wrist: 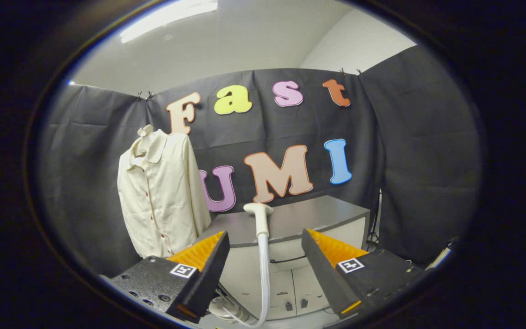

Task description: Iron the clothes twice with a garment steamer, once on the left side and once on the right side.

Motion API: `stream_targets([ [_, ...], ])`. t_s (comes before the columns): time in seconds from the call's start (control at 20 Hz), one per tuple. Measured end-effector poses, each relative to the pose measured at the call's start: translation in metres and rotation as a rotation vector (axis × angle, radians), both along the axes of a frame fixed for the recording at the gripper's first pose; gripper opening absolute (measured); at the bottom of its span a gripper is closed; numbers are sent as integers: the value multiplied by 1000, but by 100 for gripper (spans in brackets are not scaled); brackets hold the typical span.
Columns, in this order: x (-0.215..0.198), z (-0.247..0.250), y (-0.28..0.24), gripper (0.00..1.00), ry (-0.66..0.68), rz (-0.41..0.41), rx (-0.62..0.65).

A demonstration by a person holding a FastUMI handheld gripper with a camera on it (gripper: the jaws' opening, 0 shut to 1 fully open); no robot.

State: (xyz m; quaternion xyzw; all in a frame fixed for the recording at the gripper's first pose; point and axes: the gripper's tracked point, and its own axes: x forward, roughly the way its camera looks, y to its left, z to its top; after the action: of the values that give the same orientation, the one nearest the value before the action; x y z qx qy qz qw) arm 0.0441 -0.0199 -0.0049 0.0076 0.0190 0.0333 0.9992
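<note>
the gripper (265, 256) is open and holds nothing. beyond its fingers the steamer head (259, 214) stands upright with its hose (264, 278) hanging down, in front of a grey cabinet (318, 219). the cream shirt (160, 196) hangs beside the cabinet, against the black cloth wall (418, 160).

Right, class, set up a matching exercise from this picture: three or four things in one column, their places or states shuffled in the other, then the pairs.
1. shirt
2. steamer head
3. cabinet
4. gripper

A. open, holding nothing
B. upright, ahead between the fingers
C. hanging against the black cloth
D. behind the steamer head, doors closed

Pairs: 1-C, 2-B, 3-D, 4-A
</note>
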Motion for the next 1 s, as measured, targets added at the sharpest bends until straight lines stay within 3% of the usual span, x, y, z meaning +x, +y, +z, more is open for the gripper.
stream_targets([
  [0.55,54,6,16,96,59,84,-40],
  [1.0,164,-1,39,97,177,114,-67],
])
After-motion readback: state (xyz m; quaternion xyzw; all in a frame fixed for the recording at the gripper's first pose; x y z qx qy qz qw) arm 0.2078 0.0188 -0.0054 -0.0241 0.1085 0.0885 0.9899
